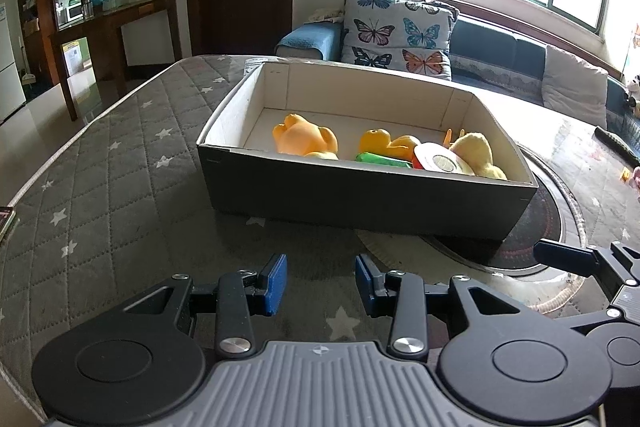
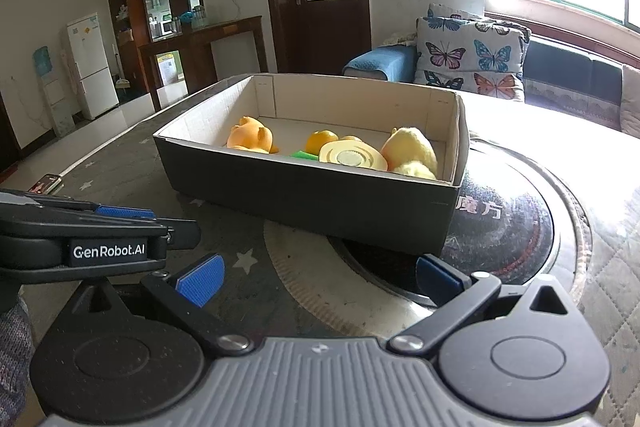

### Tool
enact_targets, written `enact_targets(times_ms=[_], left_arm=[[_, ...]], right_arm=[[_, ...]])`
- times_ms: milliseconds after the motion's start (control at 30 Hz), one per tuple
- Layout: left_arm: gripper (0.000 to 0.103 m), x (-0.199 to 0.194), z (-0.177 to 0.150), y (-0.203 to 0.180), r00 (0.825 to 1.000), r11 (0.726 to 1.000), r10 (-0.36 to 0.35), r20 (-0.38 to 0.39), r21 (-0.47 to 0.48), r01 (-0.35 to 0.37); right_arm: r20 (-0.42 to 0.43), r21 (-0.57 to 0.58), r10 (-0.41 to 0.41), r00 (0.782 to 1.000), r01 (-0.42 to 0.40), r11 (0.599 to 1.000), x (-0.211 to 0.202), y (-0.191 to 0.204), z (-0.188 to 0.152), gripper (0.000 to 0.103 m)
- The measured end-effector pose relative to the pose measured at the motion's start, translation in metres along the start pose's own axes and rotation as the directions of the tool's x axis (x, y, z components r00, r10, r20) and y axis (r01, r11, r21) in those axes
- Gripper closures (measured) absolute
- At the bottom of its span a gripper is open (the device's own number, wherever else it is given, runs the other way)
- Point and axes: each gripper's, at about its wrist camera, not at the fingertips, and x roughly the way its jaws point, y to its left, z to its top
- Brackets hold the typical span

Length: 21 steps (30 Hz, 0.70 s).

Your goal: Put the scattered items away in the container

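Note:
A dark cardboard box (image 1: 360, 199) with a white inside stands on the table; it also shows in the right wrist view (image 2: 312, 195). In it lie an orange rubber toy (image 1: 304, 139), a small orange fruit (image 1: 374, 141), a green piece (image 1: 378, 159), a cream round disc (image 1: 440, 161) and a yellow plush toy (image 1: 478, 151). My left gripper (image 1: 321, 285) is open and empty, low over the table in front of the box. My right gripper (image 2: 320, 277) is open and empty, to the right of the left one, also in front of the box.
The table has a grey quilted star cover (image 1: 112, 187) and a round black hotplate (image 2: 508, 227) under the box's right end. A phone (image 2: 47, 183) lies at the table's left edge. A sofa with a butterfly cushion (image 1: 396, 35) stands behind.

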Motion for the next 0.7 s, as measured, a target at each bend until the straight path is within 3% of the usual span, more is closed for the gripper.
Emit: enact_targets(times_ms=[700], left_arm=[[0.063,0.024,0.014,-0.006,0.999,0.998,0.037,-0.017,0.042,-0.036]], right_arm=[[-0.037,0.022,-0.012,0.999,0.013,1.0,0.024,-0.012,0.01,0.0]])
